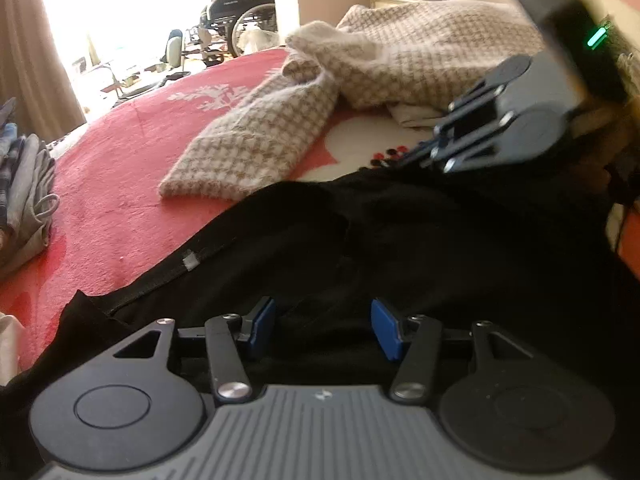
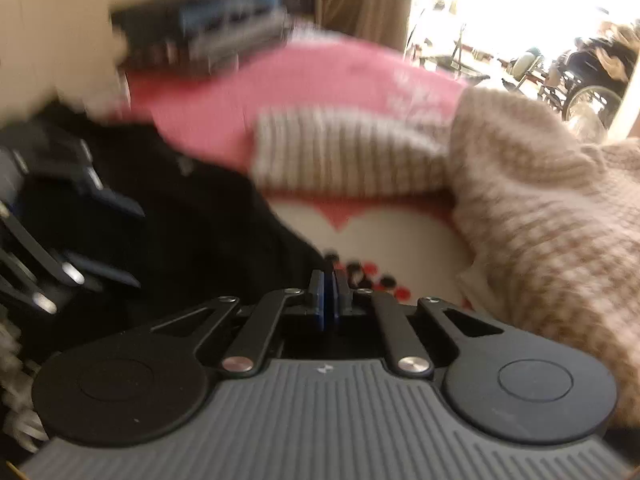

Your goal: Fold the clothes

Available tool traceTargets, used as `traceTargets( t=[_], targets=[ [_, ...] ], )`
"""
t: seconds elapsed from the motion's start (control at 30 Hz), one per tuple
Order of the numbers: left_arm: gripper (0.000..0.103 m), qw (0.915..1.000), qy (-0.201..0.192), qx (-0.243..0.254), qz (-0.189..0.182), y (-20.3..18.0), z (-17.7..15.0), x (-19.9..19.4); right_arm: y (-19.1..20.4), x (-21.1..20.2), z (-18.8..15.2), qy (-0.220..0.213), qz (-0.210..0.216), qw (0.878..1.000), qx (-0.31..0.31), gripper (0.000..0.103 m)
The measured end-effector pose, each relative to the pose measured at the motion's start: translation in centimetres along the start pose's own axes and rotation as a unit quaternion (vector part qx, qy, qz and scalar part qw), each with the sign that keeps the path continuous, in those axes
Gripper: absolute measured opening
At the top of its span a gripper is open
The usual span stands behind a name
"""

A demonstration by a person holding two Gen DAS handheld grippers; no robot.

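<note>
Black garment (image 1: 400, 232) lies spread & rumpled under left gripper (image 1: 323, 330), jaws apart, empty. Right gripper (image 2: 330, 294) pressed together at garment's edge; pinching cloth? can't tell, blurred. Fuzzy houndstooth knit (image 1: 400, 52) heaped unfolded on plush pink blanket (image 1: 120, 152). Folded stack (image 1: 24, 184) at bed's edge: partway, I'd judge.

A bed cover (image 1: 120, 184) is the landmark; everything named lies on it or around it. On its near part lies a spread garment (image 1: 360, 248). Beyond that garment, further across the cover, lies a knitted sweater (image 1: 420, 52), one sleeve (image 1: 256, 144) stretched toward the cover's middle. At the cover's left edge sits a stack of folded clothes (image 1: 28, 196). Past the cover's far edge stands a wheelchair (image 1: 244, 12). A curtain (image 1: 24, 52) hangs beyond the far left corner.
</note>
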State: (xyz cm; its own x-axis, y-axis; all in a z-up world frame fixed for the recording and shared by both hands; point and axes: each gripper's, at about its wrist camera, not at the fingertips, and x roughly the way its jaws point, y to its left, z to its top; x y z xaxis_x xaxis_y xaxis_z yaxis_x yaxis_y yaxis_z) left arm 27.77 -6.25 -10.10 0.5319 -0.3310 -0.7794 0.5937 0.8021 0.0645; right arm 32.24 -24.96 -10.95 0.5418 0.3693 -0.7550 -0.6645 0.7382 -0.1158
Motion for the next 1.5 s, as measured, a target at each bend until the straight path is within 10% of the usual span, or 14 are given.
traceTargets(
  t=[0.2,0.37,0.53,0.73,1.1,1.5],
  targets=[
    [0.057,0.9988,-0.003,-0.036,0.032,1.1,-0.1,0.1,-2.5,2.2,-0.2,-0.013,-0.124,0.991,0.045,0.0],
    [0.058,0.9934,-0.018,-0.08,0.08,2.2,1.0,-0.3,-3.8,-2.7,-1.3,-0.09,-0.115,0.982,0.118,0.001],
    [0.054,0.9835,-0.033,-0.125,0.127,3.3,2.1,-0.8,-6.5,-13.8,-4.7,-0.189,-0.122,0.943,0.245,0.004],
    [0.054,0.9702,-0.058,-0.168,0.166,4.1,3.9,-1.9,-9.3,-21.2,-12.8,-0.171,-0.101,0.883,0.425,0.007],
    [0.057,0.9966,-0.041,-0.059,-0.04,-6.9,4.6,-4.5,-5.5,-19.9,-18.5,-0.061,-0.023,0.851,0.52,0.016],
    [0.057,0.9787,0.019,0.076,-0.189,-14.9,-0.3,-7.5,-0.4,-21.7,-21.9,0.017,0.072,0.863,0.5,0.022]
  ],
)
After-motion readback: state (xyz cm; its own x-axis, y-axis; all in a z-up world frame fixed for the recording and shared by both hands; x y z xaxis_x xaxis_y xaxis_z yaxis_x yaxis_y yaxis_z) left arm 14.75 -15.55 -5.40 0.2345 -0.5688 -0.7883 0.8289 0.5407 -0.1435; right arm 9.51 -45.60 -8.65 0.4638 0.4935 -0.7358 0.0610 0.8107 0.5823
